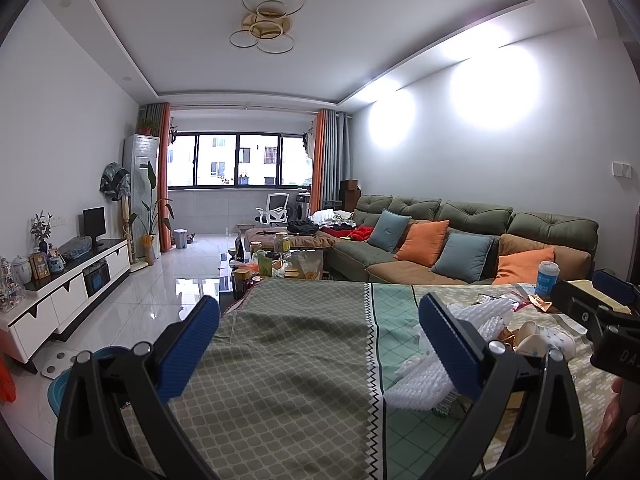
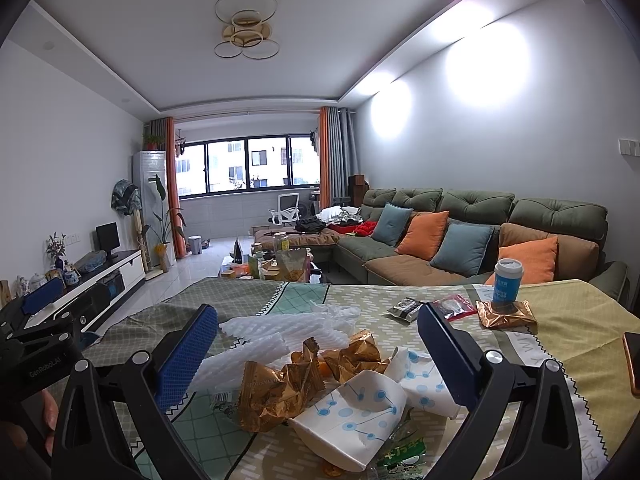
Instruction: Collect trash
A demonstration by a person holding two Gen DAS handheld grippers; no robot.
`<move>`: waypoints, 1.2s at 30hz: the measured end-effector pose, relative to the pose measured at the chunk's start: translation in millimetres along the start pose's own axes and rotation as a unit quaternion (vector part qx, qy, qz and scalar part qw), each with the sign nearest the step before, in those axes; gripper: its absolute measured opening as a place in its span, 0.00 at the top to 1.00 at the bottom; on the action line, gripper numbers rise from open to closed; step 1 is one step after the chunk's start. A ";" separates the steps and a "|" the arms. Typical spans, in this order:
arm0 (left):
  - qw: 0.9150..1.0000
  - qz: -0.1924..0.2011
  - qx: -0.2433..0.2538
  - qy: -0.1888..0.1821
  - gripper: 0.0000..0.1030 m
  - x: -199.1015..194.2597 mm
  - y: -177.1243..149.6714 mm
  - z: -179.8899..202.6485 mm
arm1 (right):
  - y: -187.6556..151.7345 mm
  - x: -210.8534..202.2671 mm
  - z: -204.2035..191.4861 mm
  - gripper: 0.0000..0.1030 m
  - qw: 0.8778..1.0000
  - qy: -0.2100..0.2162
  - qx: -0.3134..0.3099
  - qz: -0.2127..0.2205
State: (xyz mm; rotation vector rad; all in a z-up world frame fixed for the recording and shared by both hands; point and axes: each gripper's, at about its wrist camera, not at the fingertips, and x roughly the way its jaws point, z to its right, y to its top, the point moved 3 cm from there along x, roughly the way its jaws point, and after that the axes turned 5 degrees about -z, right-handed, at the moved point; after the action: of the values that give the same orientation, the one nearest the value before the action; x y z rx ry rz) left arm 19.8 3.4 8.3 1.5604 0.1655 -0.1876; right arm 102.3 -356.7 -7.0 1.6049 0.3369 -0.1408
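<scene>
Trash heaped on the green patterned cloth-covered tabletop (image 2: pixel 560 312): white foam fruit netting (image 2: pixel 280 334), crinkled gold foil wrappers (image 2: pixel 280 392), crushed white paper cups with blue dots (image 2: pixel 352 412); right tongs (image 2: pixel 316 354) spread apart above heap, empty; left tongs (image 1: pixel 320 344) likewise apart, foam netting beside right finger.

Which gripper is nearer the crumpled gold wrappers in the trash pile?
Right. The right gripper, open, frames the gold wrappers between its fingers. The left gripper, open, is off to their left, above the tablecloth beside the white foam netting.
</scene>
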 end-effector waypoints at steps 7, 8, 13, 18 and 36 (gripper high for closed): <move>1.000 -0.001 -0.001 0.000 0.03 0.0 -0.3 -0.5 | -1.2 0.4 -0.4 0.03 1.000 0.000 0.000 0.000; 1.000 -0.002 -0.001 0.000 0.03 0.3 -1.0 -0.5 | -1.2 0.4 -0.6 0.03 1.000 0.000 0.000 0.000; 1.000 -0.004 -0.003 0.000 0.03 0.6 -3.4 1.1 | -1.4 0.3 -0.6 0.03 1.000 -0.001 0.000 0.000; 1.000 -0.006 -0.003 -0.002 0.03 3.4 -6.0 1.0 | -1.1 -0.5 -0.9 0.03 1.000 0.000 0.000 -0.001; 0.996 -0.061 0.014 -0.063 0.03 21.2 -23.9 19.4 | 1.2 0.4 5.5 0.03 1.000 0.003 0.009 -0.023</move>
State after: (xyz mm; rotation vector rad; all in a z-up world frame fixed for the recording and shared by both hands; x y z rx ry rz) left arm 34.9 -16.4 -19.6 1.5617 0.1591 -0.3852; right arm 103.7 -362.2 -6.4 1.6159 0.3786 -0.1754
